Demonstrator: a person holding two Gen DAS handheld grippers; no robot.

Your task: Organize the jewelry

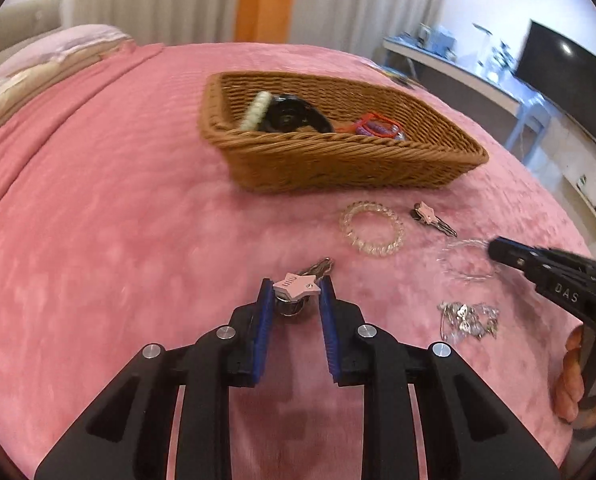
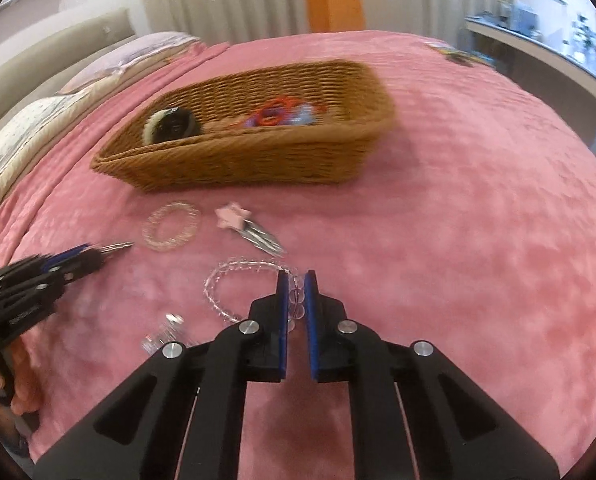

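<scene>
My left gripper (image 1: 297,285) is shut on a pink star hair clip (image 1: 298,284) just above the pink bedspread. My right gripper (image 2: 296,280) is shut on a clear bead bracelet (image 2: 234,280) that lies on the bedspread; it also shows in the left wrist view (image 1: 463,260). A wicker basket (image 1: 337,160) (image 2: 234,160) stands beyond, holding a black round item (image 1: 290,118), a cream comb-like piece (image 1: 254,112) and red and purple items (image 1: 373,126). A second clear bracelet (image 1: 371,228) (image 2: 172,225) and another pink star clip (image 1: 431,218) (image 2: 242,226) lie in front of the basket.
A pile of small silver pieces (image 1: 469,318) (image 2: 166,332) lies on the bedspread near the right gripper. Pillows (image 2: 38,120) sit at the bed's left. A desk (image 1: 477,76) and a dark screen (image 1: 569,76) stand past the bed's right edge.
</scene>
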